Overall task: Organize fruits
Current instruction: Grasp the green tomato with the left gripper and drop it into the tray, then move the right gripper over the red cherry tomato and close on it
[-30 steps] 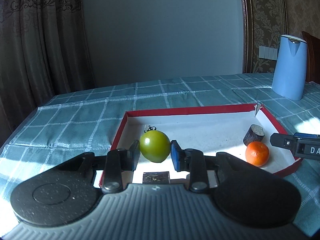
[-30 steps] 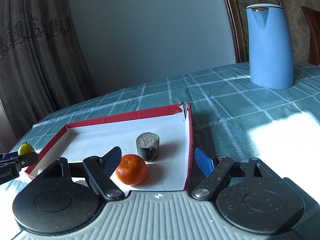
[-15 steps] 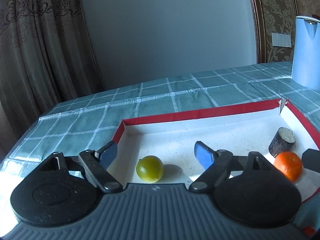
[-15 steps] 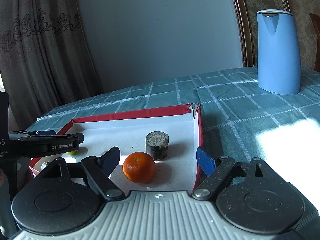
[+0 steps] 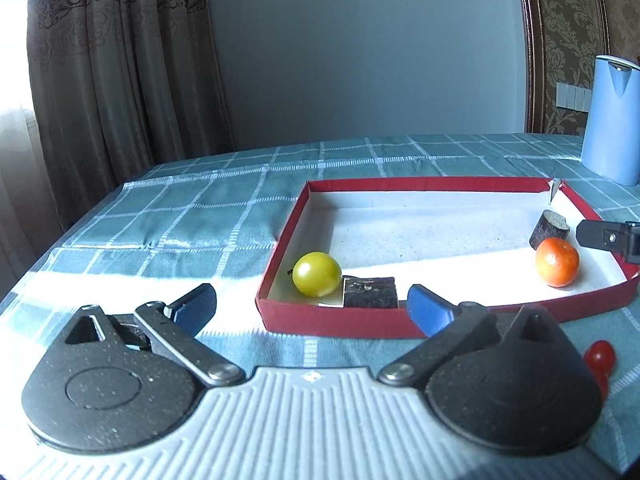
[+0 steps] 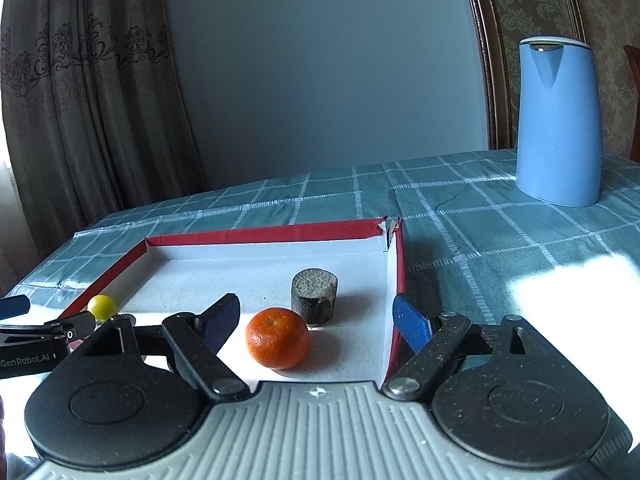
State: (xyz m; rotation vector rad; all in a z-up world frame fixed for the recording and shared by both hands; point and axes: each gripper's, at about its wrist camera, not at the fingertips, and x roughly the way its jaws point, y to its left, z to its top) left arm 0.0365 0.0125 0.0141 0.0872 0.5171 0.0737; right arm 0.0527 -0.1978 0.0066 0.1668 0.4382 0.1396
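Left gripper [image 5: 312, 306] jaws opening wide, now backed off outside the red-walled white cardboard tray [image 5: 340, 322], round green-yellow fruit [image 5: 316, 273] released in its near-left corner; right gripper [image 6: 316, 322] spread around orange mandarin [image 6: 278, 338], not pinching; small red fruit [image 5: 600, 358] remains on tablecloth.

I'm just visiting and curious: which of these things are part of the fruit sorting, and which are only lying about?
Part of the job:
- green fruit
- orange
- red fruit, outside the tray
- red tray

Lying about:
- blue kettle
- dark cylinder
- dark block
- checked tablecloth
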